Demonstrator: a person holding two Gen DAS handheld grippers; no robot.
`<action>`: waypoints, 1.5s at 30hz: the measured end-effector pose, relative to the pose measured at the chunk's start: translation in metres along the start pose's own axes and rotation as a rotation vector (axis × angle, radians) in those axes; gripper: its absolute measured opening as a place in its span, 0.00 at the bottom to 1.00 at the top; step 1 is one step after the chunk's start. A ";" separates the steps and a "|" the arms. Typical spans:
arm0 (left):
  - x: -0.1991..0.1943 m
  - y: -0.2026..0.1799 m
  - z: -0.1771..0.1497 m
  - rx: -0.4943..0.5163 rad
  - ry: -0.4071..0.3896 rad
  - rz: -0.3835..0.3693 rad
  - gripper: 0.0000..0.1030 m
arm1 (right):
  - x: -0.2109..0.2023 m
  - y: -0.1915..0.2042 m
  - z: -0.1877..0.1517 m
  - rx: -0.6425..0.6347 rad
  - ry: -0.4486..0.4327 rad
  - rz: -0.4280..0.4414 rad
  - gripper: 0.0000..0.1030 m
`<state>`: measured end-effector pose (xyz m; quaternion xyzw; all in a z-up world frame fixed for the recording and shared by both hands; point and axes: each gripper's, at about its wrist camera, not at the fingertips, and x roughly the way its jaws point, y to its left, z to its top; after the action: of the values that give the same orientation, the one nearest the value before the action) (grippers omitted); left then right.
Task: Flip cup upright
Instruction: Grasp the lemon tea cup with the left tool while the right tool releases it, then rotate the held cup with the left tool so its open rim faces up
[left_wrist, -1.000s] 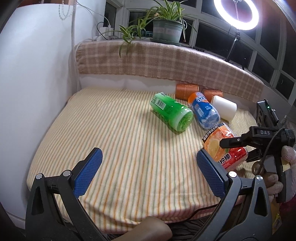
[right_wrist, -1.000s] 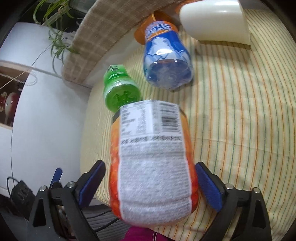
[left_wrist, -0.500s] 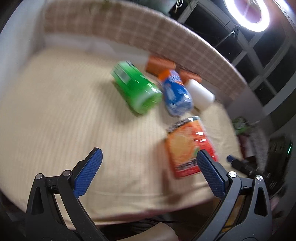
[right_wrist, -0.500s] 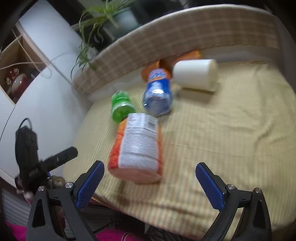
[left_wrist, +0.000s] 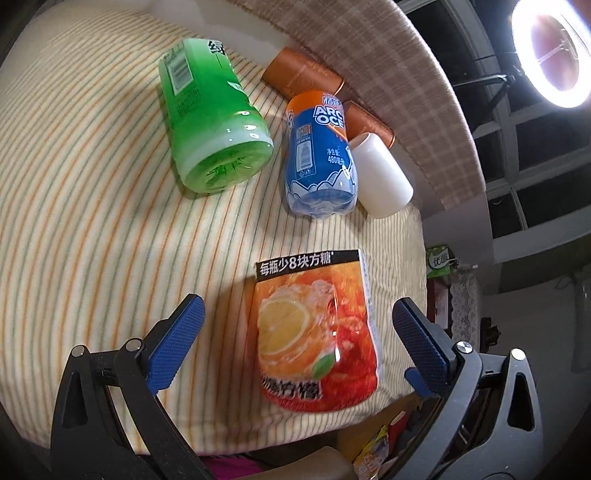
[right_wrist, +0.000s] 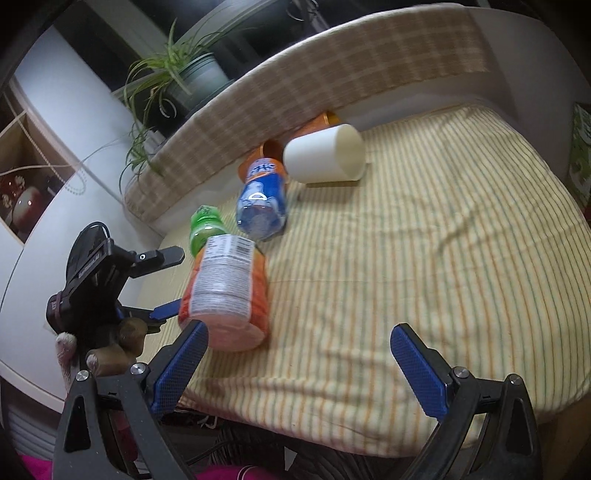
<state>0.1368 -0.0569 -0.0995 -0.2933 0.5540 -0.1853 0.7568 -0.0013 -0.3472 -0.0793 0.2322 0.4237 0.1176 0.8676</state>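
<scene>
White cup (right_wrist: 325, 155) lies on its side at the far edge of the striped mattress (right_wrist: 461, 258), touching the blue bottle (left_wrist: 317, 158). Left gripper (left_wrist: 295, 343) is wide open, straddling the orange bottle (left_wrist: 317, 332). Right gripper (right_wrist: 299, 369) is wide open, empty.

A ring light (left_wrist: 554, 51) blazes overexposed at the upper right of the left wrist view, throwing glare onto the green bottle (left_wrist: 210, 118) and soft shadows left of the bottles. The right wrist view is dimmer, with motion blur smearing the orange bottle (right_wrist: 225, 291). Both frames bow strongly and darken toward the corners.
</scene>
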 end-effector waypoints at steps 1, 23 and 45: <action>0.004 -0.002 0.001 0.001 0.001 0.004 0.99 | 0.000 -0.003 0.000 0.004 -0.001 -0.001 0.97; 0.035 -0.018 0.004 0.035 0.036 0.030 0.78 | 0.003 -0.024 0.000 0.048 0.001 -0.030 0.97; 0.006 -0.077 -0.026 0.384 -0.208 0.191 0.76 | 0.007 -0.022 0.001 0.058 0.008 -0.045 0.97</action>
<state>0.1174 -0.1253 -0.0590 -0.1077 0.4527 -0.1837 0.8659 0.0042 -0.3637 -0.0944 0.2470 0.4354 0.0865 0.8614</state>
